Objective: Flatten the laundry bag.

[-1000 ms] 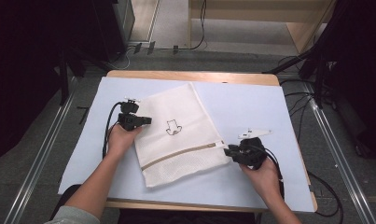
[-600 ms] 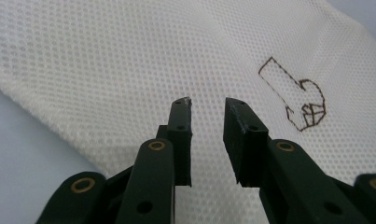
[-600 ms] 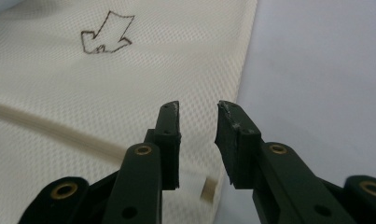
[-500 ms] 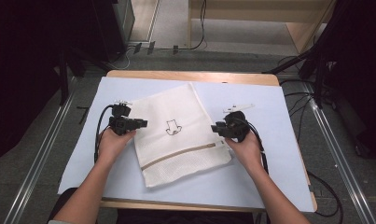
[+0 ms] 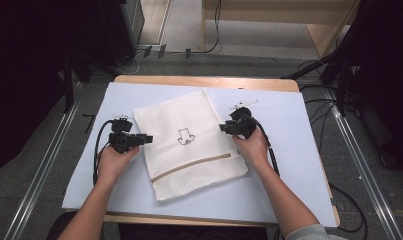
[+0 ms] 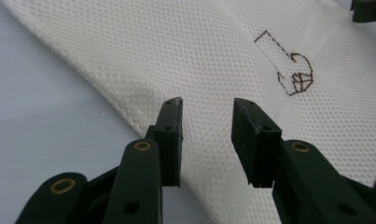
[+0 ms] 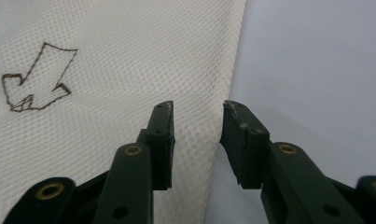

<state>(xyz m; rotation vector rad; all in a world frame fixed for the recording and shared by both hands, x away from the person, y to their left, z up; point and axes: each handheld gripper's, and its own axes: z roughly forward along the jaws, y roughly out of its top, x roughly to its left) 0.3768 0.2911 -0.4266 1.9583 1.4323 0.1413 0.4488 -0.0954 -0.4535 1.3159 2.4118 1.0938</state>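
- Now the white mesh bag [image 5: 191, 142] lies flat on the pale blue sheet [image 5: 289, 125], between both grippers;
- left gripper [image 5: 148, 138] sits at the bag's left edge; its jaws, just opening, stand apart, gripping nothing;
- right gripper [image 5: 223, 128] sits at the bag's right edge; its jaws, likewise just opening, straddle the hem unclamped;
- brown zip [image 5: 191, 167] runs nearer the person's hands.

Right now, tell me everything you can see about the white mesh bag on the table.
The mesh bag is a cream-white, fine honeycomb netting pouch, rectangular, lying flat and skewed on the pale blue sheet. A tan zipper, apparently shut, runs across near its front end, and a small brown outline drawing sits mid-panel. The left gripper stands open over its left edge, the right gripper open over its right edge; neither clamps the fabric.
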